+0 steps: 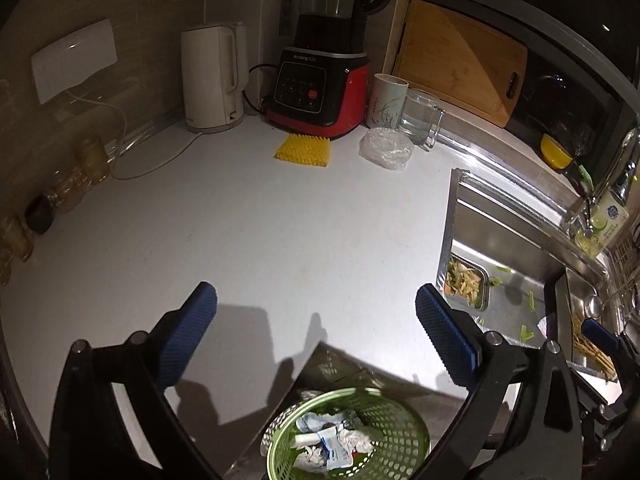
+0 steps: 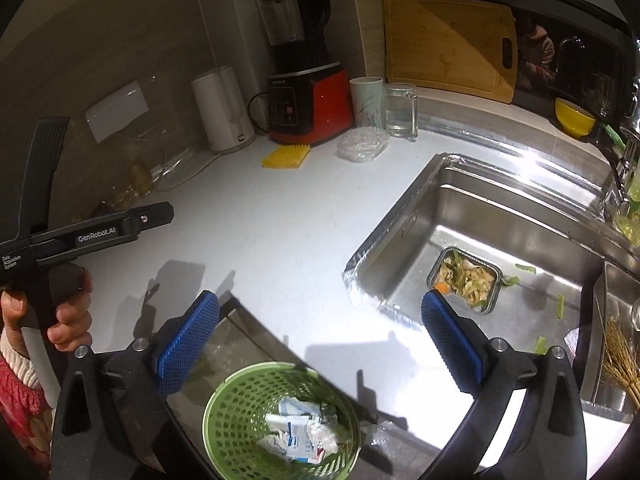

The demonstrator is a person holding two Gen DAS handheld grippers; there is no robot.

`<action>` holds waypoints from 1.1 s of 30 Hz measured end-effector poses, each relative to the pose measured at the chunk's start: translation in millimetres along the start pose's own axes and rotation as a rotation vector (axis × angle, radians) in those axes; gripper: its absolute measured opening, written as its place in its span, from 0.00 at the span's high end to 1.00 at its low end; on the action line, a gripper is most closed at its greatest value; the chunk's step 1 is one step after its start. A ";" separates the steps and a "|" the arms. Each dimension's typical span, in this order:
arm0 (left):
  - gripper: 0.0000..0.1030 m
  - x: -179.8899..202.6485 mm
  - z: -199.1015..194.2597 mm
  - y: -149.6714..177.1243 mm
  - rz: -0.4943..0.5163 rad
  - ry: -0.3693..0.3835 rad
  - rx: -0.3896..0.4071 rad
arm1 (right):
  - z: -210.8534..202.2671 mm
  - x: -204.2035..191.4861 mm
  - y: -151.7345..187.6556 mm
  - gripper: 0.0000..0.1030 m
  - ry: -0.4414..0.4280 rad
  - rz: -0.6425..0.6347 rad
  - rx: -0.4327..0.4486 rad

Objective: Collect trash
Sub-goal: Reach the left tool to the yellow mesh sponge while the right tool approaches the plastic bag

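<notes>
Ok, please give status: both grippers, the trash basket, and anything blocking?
Left hand-held gripper open, empty. Right hand-held gripper open, empty. Green basket below, paper trash inside. Nothing in the way.

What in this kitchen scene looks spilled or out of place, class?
Green vegetable scraps lie loose on the sink floor, outside the metal container of food waste. A crumpled clear plastic wrap sits on the countertop.

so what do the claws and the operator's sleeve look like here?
Both claws, left and right, are black plastic frames with silver screws and blue textured pads. The left one's body carries white "GenRobot.AI" lettering. The sleeve is red patterned knit with a cream cuff.
</notes>
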State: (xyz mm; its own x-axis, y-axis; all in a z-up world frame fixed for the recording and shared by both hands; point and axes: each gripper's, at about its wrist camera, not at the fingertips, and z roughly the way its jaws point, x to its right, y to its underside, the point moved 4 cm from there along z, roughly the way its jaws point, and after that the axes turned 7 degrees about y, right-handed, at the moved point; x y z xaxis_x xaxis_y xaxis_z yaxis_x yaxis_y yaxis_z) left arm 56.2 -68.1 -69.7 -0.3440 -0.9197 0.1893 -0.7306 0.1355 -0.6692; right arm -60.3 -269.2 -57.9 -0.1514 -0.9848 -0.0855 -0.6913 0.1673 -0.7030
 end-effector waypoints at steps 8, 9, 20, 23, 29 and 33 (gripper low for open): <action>0.08 -33.5 106.6 -77.9 0.037 0.022 -0.027 | 86.1 -5.3 -67.3 0.02 0.091 0.007 0.006; 0.08 -35.9 119.5 -86.1 0.047 0.023 -0.032 | 99.3 -5.3 -75.2 0.02 0.100 0.011 0.003; 0.07 -59.0 244.8 -151.4 0.058 0.041 -0.117 | 218.0 13.7 -140.5 0.02 0.177 0.059 -0.032; 0.07 -59.8 273.3 -162.7 0.062 0.030 -0.141 | 240.7 22.0 -151.7 0.02 0.190 0.079 -0.042; 0.08 -64.2 318.2 -175.7 0.031 0.034 -0.198 | 273.9 30.4 -161.1 0.02 0.198 0.102 -0.073; 0.22 -66.3 333.4 -177.6 0.031 0.021 -0.224 | 292.0 31.7 -165.9 0.02 0.212 0.078 -0.084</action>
State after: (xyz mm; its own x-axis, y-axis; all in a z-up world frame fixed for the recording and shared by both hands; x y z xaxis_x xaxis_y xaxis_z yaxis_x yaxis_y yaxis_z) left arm 405.4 -154.0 -202.9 -0.3784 -0.9065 0.1874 -0.8316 0.2441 -0.4989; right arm 255.8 -342.0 -150.2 -0.3460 -0.9380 0.0192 -0.7268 0.2550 -0.6377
